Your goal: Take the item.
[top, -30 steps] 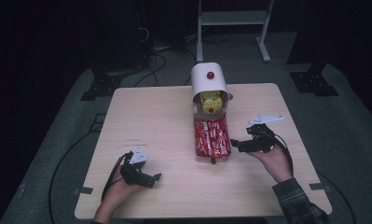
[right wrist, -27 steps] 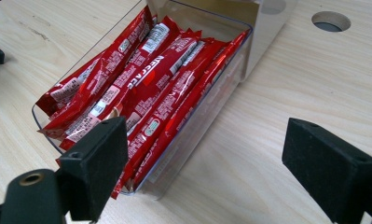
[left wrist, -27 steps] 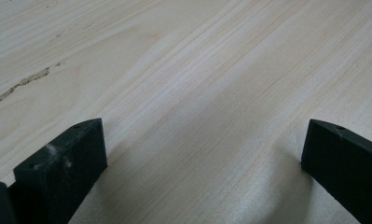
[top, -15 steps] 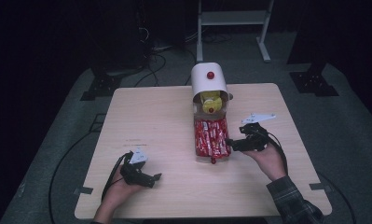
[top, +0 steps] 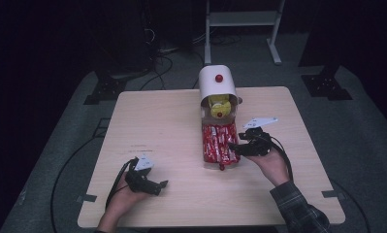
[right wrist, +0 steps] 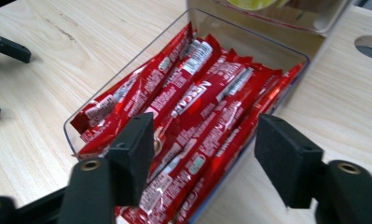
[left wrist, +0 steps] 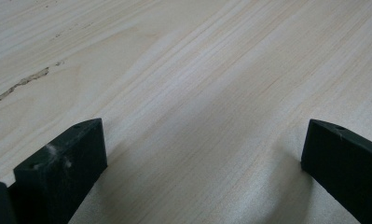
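Observation:
A clear drawer tray (top: pixel 205 145) (right wrist: pixel 69 133) full of several red coffee sachets (top: pixel 219 142) (right wrist: pixel 193 112) lies pulled out in front of a white dispenser (top: pixel 217 83) with a red knob. My right gripper (top: pixel 235 146) (right wrist: pixel 202 149) is open at the tray's right edge, its jaws over the sachets and holding nothing. At the table's front left my left gripper (top: pixel 159 187) (left wrist: pixel 202 154) rests low over bare wood, open and empty.
The light wooden table (top: pixel 152 126) has free surface on its left half and along the front. A yellow item (top: pixel 219 103) sits inside the dispenser's opening. Cables trail from both grippers. Dark floor, stands and a white frame (top: pixel 239 19) lie beyond the far edge.
My right gripper has moved left from beside the tray to over its right edge. The left gripper has stayed put.

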`<action>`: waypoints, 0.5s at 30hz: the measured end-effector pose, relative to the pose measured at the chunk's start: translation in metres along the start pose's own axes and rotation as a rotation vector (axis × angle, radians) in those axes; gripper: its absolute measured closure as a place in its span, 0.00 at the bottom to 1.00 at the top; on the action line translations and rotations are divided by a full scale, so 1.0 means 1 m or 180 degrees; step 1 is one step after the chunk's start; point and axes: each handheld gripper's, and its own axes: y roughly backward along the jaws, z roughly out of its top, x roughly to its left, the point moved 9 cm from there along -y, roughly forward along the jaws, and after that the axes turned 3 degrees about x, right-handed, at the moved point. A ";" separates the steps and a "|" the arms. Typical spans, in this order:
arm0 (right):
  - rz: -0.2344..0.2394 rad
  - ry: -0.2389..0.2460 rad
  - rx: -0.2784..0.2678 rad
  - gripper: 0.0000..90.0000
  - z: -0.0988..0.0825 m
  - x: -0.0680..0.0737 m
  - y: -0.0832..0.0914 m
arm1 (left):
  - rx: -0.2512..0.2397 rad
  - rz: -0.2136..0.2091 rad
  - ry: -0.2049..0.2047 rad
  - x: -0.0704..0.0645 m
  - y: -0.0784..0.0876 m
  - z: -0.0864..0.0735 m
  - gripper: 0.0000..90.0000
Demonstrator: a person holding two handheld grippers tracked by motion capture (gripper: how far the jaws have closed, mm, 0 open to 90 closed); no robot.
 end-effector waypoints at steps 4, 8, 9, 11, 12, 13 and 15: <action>0.0068 0.0012 0.0013 0.50 0.002 0.006 -0.005 | 0.0000 0.0001 0.0001 0.000 0.000 0.000 0.00; 0.0114 0.0048 0.0041 0.56 0.002 0.011 -0.010 | -0.0003 0.0001 0.0004 0.000 0.000 0.000 0.00; 0.0118 0.0056 0.0044 0.57 0.003 0.012 -0.011 | -0.0003 0.0001 0.0004 0.000 0.000 0.000 0.00; 0.0119 0.0070 0.0042 0.60 0.003 0.014 -0.013 | -0.0008 0.0001 0.0010 0.000 0.000 0.000 0.00; 0.0123 0.0071 0.0036 0.61 0.004 0.015 -0.014 | -0.0011 0.0002 0.0010 0.000 0.000 0.000 0.00; 0.0123 0.0074 0.0045 0.62 0.004 0.015 -0.015 | -0.0011 0.0003 0.0009 0.000 0.000 0.000 0.00; 0.0124 0.0081 0.0057 0.64 0.004 0.016 -0.017 | -0.0011 0.0002 0.0011 0.000 0.000 0.000 0.00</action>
